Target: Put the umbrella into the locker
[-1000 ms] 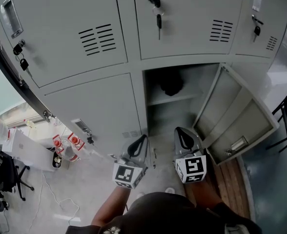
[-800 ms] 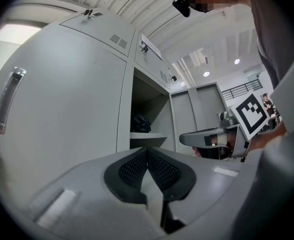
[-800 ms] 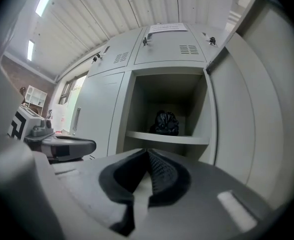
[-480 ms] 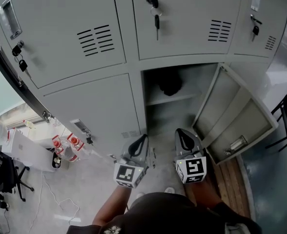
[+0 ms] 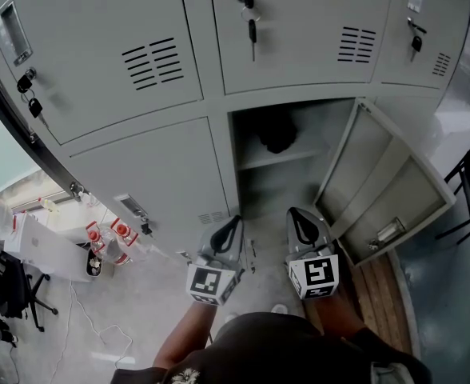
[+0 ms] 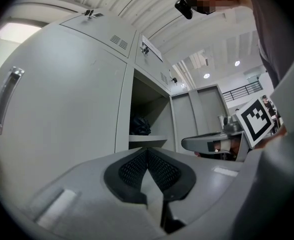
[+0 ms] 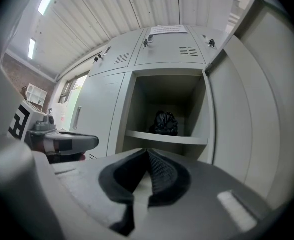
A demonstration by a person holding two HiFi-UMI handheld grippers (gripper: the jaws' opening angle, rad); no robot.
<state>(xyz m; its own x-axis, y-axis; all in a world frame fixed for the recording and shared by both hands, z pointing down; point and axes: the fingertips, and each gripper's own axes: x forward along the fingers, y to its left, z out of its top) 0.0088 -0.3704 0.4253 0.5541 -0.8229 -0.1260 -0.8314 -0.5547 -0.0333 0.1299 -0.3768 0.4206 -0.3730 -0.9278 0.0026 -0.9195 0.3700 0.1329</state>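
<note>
Evidently at the tail end of the task, judging by how things lie.

Across most of the head view: a grey bank of lockers (image 5: 139,62), upper doors shut, keys (image 5: 251,26) hanging from one lock. At the lower middle, one locker (image 5: 279,194) open, with its door (image 5: 379,190) swung out to the right. Partway up inside it, a shelf (image 5: 287,159). On that shelf, toward the back, the umbrella (image 5: 276,137): a folded dark bundle, resting on the shelf alone as far as can be told, and well apart from both claws.

Reads as placing done and release done. Calls next, by that judgement, for bringing one claw round to the door's free edge and pushing it shut, taking care not to catch the other claw on the way; failing that, simply for drawing back.

Held side by side, low, in front of the open locker and outside it: left claw (image 5: 235,226) and right claw (image 5: 297,218). Both point roughly level toward the opening, marker cubes nearest the person. Left claw: jaws closed together, pads meeting at the tips, nothing between them. Right claw: likewise pressed together and empty. Beyond the tips in each gripper view, the umbrella on its shelf.
</note>
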